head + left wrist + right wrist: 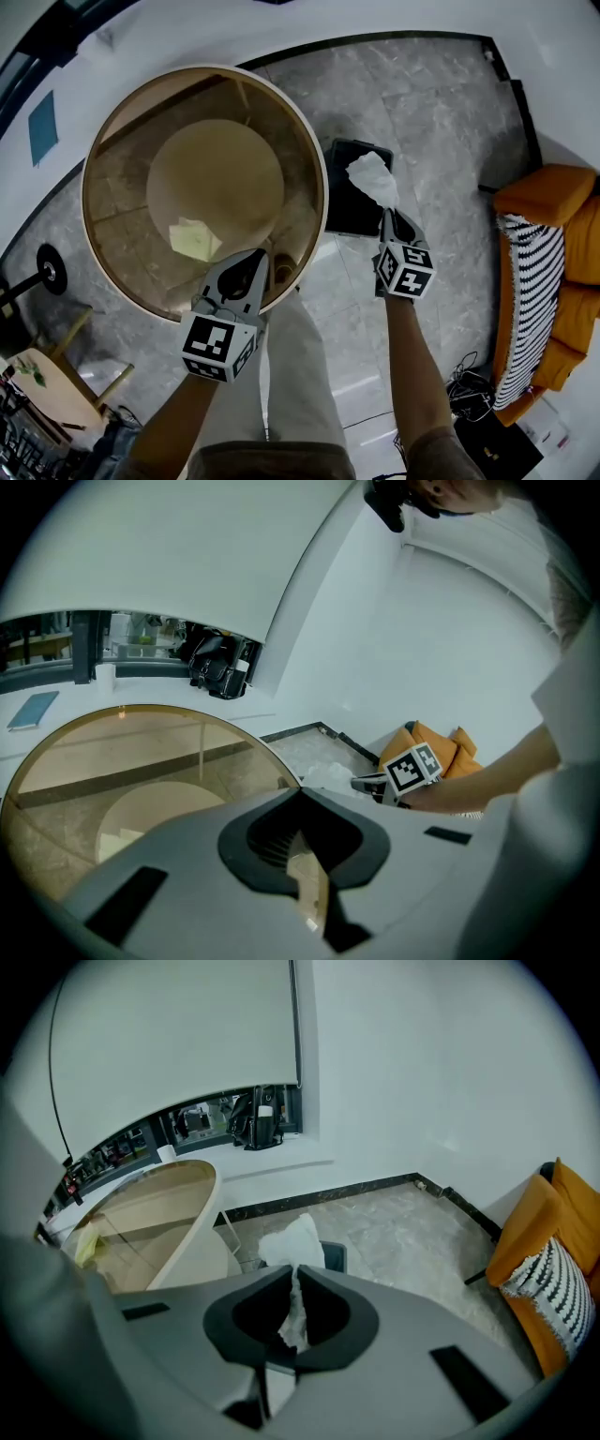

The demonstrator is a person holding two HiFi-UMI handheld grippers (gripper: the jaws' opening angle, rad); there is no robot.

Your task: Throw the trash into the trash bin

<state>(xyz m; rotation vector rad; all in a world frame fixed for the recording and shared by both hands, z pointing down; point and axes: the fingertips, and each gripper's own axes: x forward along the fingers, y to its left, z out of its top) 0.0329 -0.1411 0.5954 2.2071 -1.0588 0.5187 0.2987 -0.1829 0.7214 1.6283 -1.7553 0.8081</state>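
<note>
right tongs pinch the white tissue, which pokes past their tips; left tongs pressed together.

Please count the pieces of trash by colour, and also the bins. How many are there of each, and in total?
White tissue: 1
Yellow paper: 1
Black bin: 1
Total: 3
</note>
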